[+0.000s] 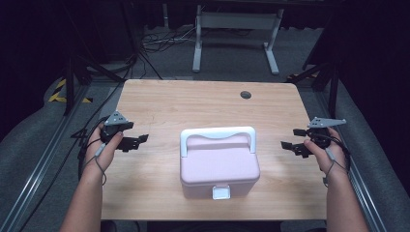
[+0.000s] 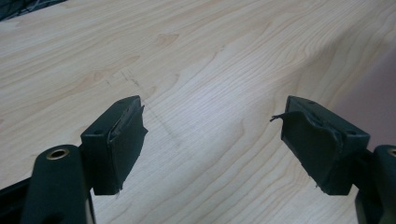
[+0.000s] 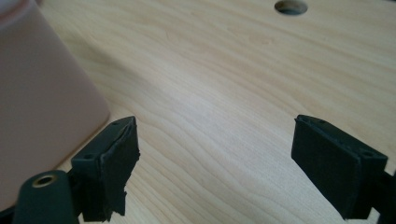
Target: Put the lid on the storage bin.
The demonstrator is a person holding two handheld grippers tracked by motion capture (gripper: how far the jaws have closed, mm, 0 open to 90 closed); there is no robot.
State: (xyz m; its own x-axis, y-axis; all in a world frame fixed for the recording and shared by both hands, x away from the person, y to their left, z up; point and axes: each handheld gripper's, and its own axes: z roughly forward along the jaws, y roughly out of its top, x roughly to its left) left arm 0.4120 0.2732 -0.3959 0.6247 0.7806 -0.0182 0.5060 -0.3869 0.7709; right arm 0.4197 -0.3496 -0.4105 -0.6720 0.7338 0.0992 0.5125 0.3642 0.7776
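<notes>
a pink box with a white handle and a white latch at its near side is sitting closed on the wooden table, a little toward the person's edge and roughly midway between the two hands. the handle is lying folded back across the far part of the lid

the left gripper is hovering over the table to the left of the box, apart from it, its jaws pointing toward the box and standing wide with nothing between them. in the left gripper view the left gripper is looking down at bare wood grain, with a blurred pink edge of the box showing at the right side; the black padding on both jaws is looking torn and ragged

the right gripper is being held on the other side, near the table's right edge and clear of the box, its jaws also spread apart and gripping nothing. in the right gripper view the right gripper is facing open tabletop, the pink wall of the box is rising just beside its left jaw, and a round hole in the table is showing far ahead

both hands are gripping the tools from below, with cables trailing back along the wrists
</notes>
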